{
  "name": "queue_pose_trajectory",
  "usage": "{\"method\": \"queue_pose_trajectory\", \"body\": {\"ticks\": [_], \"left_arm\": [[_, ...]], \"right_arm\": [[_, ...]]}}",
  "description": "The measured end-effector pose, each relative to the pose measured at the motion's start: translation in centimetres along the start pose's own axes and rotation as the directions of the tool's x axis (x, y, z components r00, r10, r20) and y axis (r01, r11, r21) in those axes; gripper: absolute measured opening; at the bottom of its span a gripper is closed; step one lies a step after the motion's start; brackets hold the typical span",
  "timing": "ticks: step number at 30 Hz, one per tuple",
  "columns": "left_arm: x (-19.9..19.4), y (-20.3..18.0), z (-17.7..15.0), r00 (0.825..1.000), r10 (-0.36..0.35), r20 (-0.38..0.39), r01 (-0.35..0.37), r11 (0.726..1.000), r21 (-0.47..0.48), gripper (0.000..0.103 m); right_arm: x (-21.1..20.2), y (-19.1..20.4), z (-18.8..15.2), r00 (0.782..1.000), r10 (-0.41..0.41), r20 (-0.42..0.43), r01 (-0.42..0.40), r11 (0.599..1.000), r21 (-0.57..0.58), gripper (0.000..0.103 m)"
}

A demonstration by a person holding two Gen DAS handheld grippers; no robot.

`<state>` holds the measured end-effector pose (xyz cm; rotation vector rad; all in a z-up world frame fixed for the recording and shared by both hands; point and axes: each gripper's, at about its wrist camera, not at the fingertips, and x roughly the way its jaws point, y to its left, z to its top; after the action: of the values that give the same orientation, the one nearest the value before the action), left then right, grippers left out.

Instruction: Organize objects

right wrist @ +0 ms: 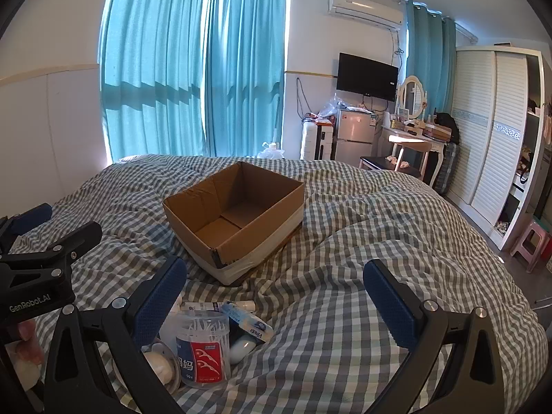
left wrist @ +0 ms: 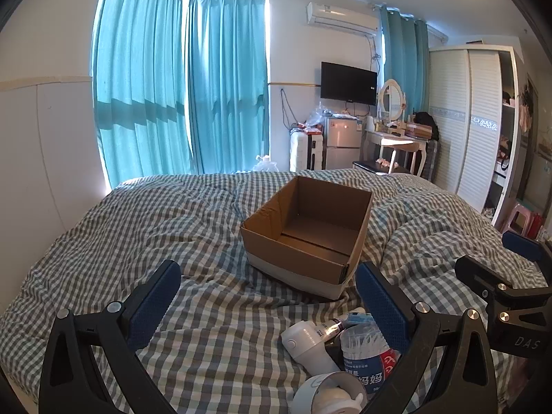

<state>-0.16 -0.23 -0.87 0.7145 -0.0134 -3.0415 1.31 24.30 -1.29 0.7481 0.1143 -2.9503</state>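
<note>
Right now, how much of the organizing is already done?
Nothing is done: the brown cardboard box is empty. Nothing is in hand: left gripper and right gripper have open jaws. The clear floss-pick jar and small toiletries beside it remain on the checked bedspread.

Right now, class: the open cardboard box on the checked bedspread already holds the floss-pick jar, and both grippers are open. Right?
Not quite. The cardboard box is empty in the right wrist view; the floss-pick jar stands on the checked bedspread in front of it. Both grippers are open.
</note>
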Motion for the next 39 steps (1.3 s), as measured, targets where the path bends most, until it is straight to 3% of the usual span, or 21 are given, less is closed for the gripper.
{"method": "queue_pose_trajectory", "body": {"ticks": [39], "left_arm": [[0.07, 0.0, -0.15, 1.0, 0.01, -0.014, -0.01, 1.0, 0.015, 0.103]], "right_arm": [[-0.06, 0.54, -0.1, 1.0, 0.018, -0.007, -0.018, 1.0, -0.013, 0.103]]}}
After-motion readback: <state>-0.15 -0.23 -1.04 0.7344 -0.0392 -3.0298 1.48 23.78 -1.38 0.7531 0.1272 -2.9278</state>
